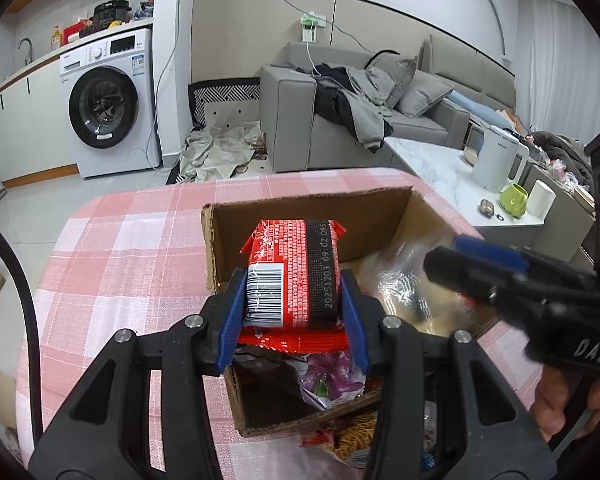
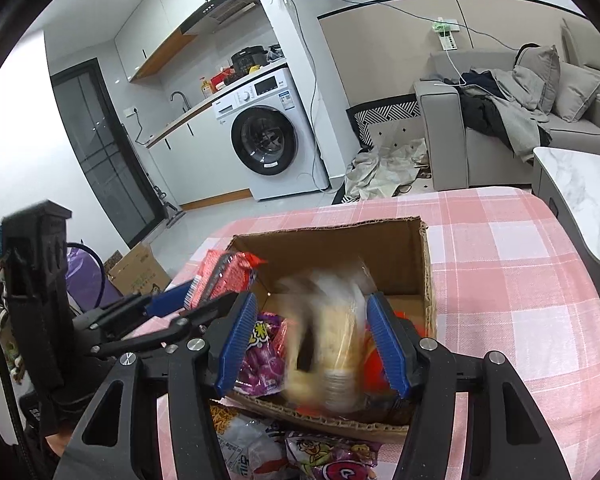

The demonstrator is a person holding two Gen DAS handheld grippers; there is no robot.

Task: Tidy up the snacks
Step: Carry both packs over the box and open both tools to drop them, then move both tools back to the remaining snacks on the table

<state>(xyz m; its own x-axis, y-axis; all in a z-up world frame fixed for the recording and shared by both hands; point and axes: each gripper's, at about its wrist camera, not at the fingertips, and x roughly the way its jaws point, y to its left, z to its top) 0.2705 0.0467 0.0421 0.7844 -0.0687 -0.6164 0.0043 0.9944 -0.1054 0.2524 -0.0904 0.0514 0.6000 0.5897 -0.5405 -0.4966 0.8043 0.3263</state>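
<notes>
Blue fingers (image 1: 234,312) of the left gripper (image 1: 296,300) are being clamped onto a red snack pack (image 1: 294,272), which is being held over the cardboard box (image 1: 308,208). Further right, a blurry clear cracker bag (image 2: 332,340) is being pinched between the right gripper (image 2: 314,340) pads, down inside the box on the pink checked cloth (image 2: 520,260).

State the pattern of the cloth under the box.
Pink-and-white check on the tablecloth, clearest in the right wrist view.
</notes>
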